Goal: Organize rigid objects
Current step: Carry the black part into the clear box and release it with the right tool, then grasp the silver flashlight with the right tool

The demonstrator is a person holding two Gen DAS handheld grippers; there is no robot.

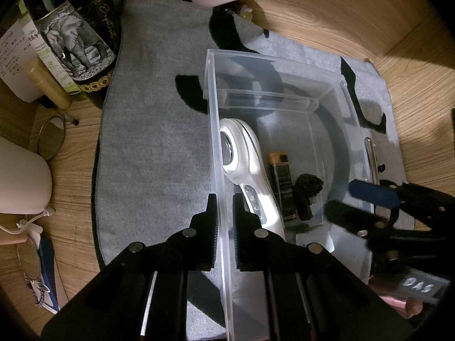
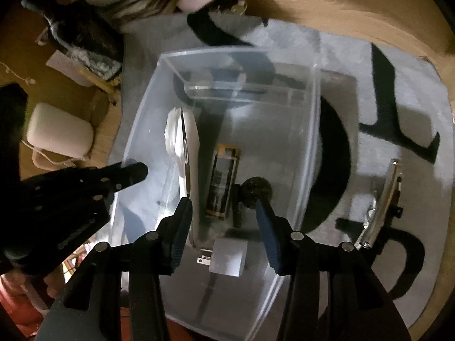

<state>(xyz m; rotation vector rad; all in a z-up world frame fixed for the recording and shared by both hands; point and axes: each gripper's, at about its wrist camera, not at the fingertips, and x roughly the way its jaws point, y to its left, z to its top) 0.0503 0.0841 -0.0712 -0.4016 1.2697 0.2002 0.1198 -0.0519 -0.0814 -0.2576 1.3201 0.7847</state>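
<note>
Bin (image 1: pixel 284 76): clear plastic, see-thru. Handheld device (image 1: pixel 244 153) in it: white/pearl w/ silver oval face, grey btn strip. Battery (image 1: pixel 281 187): black body, gold-orange top, gold print. Small clip-thing (image 1: pixel 308 189): matte black, fuzzy head. Plug adapter (image 2: pixel 229 257): pale grey, silver prongs. Mat (image 1: pixel 159 142): grey felt w/ big black letter shapes. Surface (image 1: pixel 355 8): light wood grain. Metal clip (image 2: pixel 382 199) on mat: shiny chrome. Bottle label (image 1: pixel 76 45): black w/ b&w elephant drawing, gold coin border. Left gripper (image 1: pixel 224 221): all black. Right gripper (image 2: pixel 224 216): black, blue pads (image 2: pixel 268 236). Speaker-like object (image 2: pixel 61 135): off-white.
</note>
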